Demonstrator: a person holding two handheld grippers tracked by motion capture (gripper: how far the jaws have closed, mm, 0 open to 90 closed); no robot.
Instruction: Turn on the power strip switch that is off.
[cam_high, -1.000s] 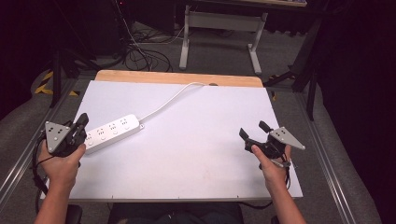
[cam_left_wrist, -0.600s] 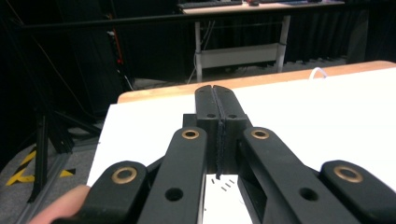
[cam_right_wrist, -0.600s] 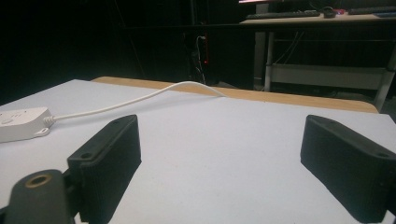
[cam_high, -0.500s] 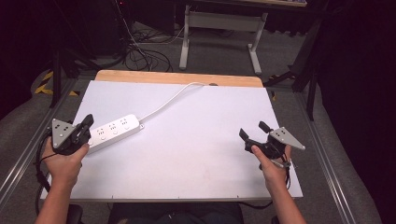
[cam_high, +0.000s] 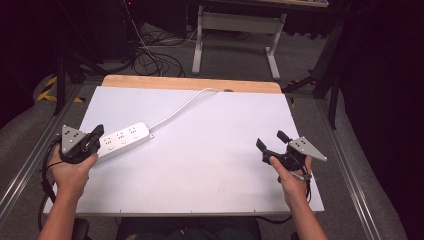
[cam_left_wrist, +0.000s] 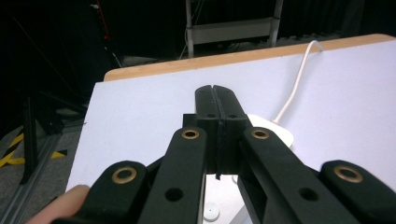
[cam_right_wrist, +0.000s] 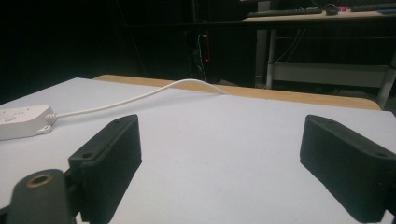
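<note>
The power strip (cam_high: 121, 141) lies at the table's (cam_high: 210, 170) left side, cord (cam_high: 182, 106) trailing to the far edge. Your left gripper (cam_high: 96, 134) sits at its near end, jaws pressed together, holding nothing. Your right gripper (cam_high: 270, 142) waits well apart, jaws wide and empty. Judged: approach stage; next, open the left jaws to grasp.

A white power strip (cam_high: 121, 141) with a white cord (cam_high: 180, 107) lies on the white table (cam_high: 210, 165), edged in wood.

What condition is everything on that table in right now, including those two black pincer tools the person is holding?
Left hand-held gripper: jaws shut, empty, tips over the strip's near end.
Right hand-held gripper: jaws open, empty, above bare table.
Power strip: lying flat, sockets up, nothing plugged in.
Cord: slack, running off the table's far edge.
</note>
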